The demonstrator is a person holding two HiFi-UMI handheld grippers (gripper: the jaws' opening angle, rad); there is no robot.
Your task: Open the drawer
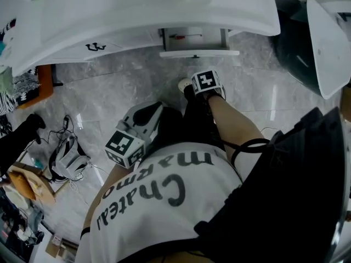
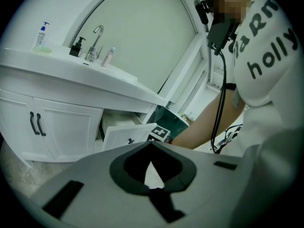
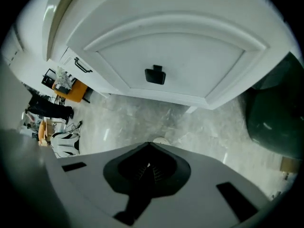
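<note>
The drawer (image 1: 198, 52) is standing pulled out from under the white counter (image 1: 164, 10), just ahead of the right gripper (image 3: 149, 148), which is pointing steeply at the floor with its jaws pressed together on nothing. The left gripper (image 2: 150, 144), hanging further back from it, is also showing its tips meeting and empty. It is looking like a light, stiff box that should slide easily, best pinched at the small dark knob (image 3: 155, 75) in the middle of its front, and I am counting one drawer, one knob, two cabinet handles (image 2: 40, 126) and two grippers.
</note>
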